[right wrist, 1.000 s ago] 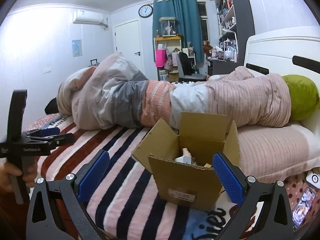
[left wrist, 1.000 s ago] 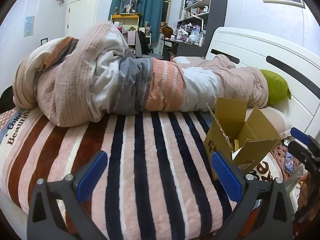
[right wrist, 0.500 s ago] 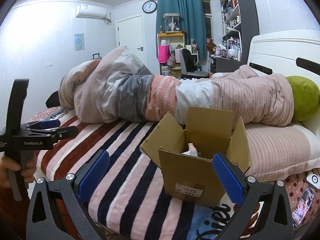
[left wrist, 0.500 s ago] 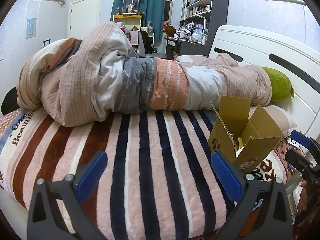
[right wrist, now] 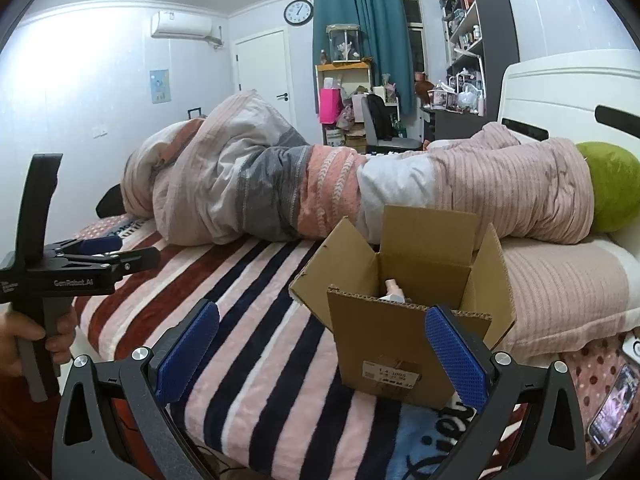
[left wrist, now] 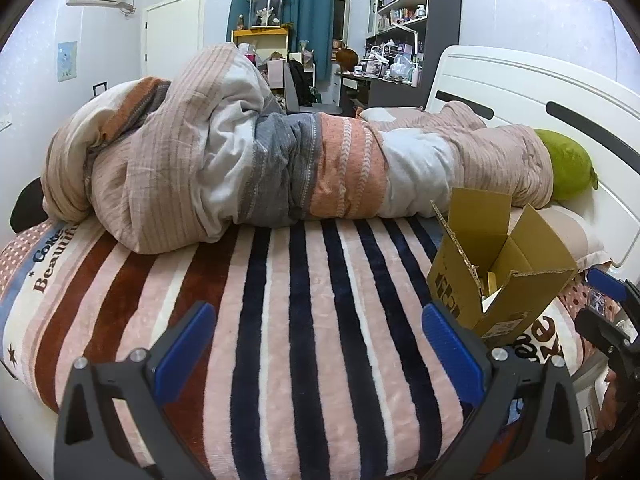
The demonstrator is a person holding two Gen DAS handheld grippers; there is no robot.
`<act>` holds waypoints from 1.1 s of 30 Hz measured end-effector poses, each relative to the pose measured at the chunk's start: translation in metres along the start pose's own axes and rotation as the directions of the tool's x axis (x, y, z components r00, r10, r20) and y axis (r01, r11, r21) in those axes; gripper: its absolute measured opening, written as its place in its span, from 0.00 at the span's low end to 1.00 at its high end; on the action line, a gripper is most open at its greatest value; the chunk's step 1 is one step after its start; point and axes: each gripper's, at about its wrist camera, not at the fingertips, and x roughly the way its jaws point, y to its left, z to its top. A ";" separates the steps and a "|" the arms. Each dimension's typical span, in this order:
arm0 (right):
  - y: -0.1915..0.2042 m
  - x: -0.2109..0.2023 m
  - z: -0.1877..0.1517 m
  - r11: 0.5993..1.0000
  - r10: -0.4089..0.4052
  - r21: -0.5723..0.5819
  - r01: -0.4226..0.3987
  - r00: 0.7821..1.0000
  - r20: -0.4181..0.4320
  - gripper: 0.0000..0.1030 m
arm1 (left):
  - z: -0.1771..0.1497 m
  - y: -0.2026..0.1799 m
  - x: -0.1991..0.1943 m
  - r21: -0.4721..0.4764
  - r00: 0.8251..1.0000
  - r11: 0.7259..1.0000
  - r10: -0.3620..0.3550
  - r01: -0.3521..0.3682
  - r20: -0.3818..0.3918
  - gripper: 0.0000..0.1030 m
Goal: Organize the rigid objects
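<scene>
On the bed's near right edge, the box point(right wrist: 412, 320) stands flaps-up for loading; my right tool point(right wrist: 320, 354) and left tool point(left wrist: 316, 350) hang wide apart, empty, facing it.

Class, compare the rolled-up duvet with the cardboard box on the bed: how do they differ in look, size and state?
The duvet is soft, crumpled cloth in pink, grey and orange bands; the cardboard box is stiff, plain brown with a printed label. The duvet sprawls across the bed's width; the box is far smaller. The duvet is bundled shut; the box stands open, flaps up, something inside. Both rest on the striped blanket.
</scene>
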 end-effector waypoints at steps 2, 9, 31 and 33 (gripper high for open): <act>0.000 0.000 -0.001 1.000 -0.004 0.000 0.004 1.000 -0.001 1.00 | 0.000 0.000 0.001 -0.004 1.000 1.000 -0.005 0.005 -0.003 1.00; 0.001 -0.003 -0.001 1.000 0.021 0.011 -0.021 1.000 0.005 1.00 | -0.001 0.000 0.001 -0.008 1.000 1.000 -0.007 0.007 -0.007 1.00; 0.009 -0.003 0.002 0.998 0.060 0.015 -0.060 0.998 0.006 1.00 | -0.002 -0.004 -0.006 -0.020 1.000 1.000 -0.011 0.011 0.000 1.00; 0.008 -0.004 0.001 0.998 0.056 0.013 -0.056 0.998 0.007 1.00 | -0.003 -0.005 -0.006 -0.019 1.000 1.000 -0.011 0.011 -0.004 1.00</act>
